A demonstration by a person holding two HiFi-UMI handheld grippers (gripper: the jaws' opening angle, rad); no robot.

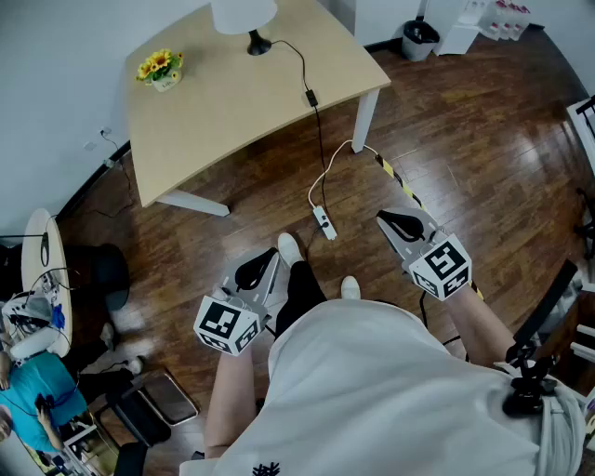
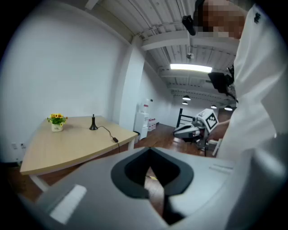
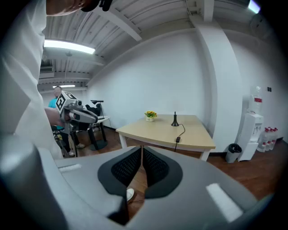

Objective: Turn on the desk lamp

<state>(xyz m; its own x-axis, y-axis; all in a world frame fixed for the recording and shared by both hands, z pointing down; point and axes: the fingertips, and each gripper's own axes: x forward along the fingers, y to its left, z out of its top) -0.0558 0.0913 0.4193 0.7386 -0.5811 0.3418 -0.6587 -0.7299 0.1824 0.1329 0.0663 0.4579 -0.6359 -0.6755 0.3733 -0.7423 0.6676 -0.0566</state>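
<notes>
**A:** Where's the desk lamp (image 1: 244,17)?

**B:** At the tabletop's (image 1: 214,116) far edge, 12 o'clock from me, well apart. Its cord (image 1: 299,65) trails toward 5 o'clock, carrying what looks like a switch (image 1: 311,97).

**A:** Jaws?

**B:** Left gripper (image 1: 270,256) and right gripper (image 1: 389,221) both pressed together, empty; I judge my right nearer the switch.

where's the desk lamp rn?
Head view, top centre: the lamp stands at the far edge of the table by the wall, to the right of the flower pot.
</notes>
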